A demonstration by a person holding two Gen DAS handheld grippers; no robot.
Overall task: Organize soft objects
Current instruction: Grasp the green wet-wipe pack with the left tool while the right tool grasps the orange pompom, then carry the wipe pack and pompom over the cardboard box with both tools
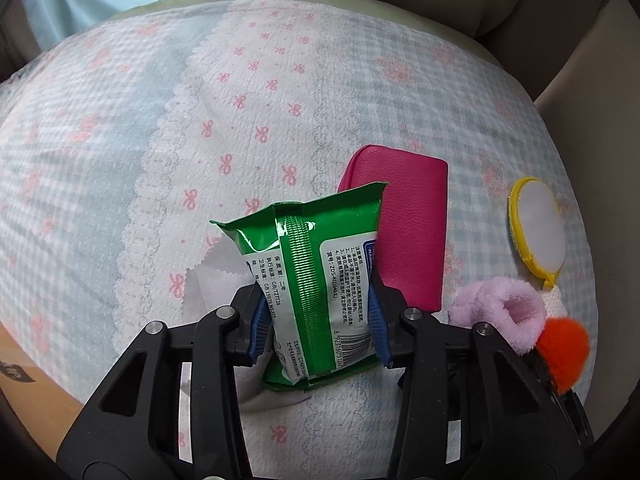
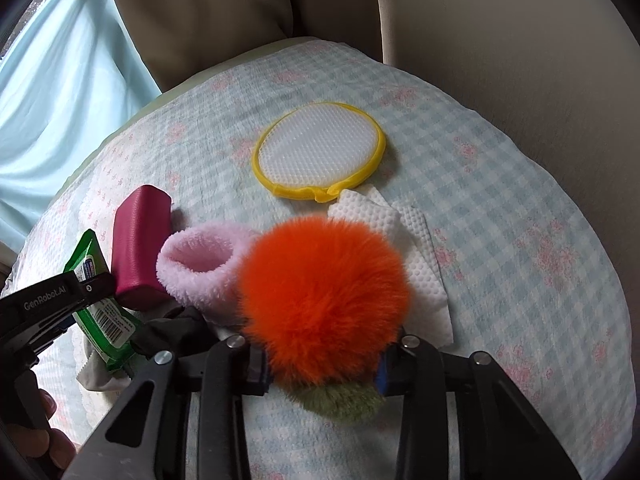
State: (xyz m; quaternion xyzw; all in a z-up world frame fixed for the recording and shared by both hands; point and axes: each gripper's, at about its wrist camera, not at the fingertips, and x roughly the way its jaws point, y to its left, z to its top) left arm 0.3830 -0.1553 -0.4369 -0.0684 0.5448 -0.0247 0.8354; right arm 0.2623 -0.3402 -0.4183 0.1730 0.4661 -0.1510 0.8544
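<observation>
Left gripper [image 1: 318, 316]: clamping the green wipes pack [image 1: 308, 280], holding it upright above the checked cloth [image 1: 120, 140].
Right gripper [image 2: 322, 372]: squeezing the orange pompom [image 2: 324, 304].
Neighbours: pink pouch [image 1: 404, 232] sitting just behind the pack; lilac sock [image 2: 200, 266] lying beside the pompom.

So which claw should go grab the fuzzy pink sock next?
Probably neither is free yet. The left claw is shut on the green wipes pack, and the right claw holds the orange pompom. The pink sock lies nearer the right claw, so right, once it lets go.
</observation>
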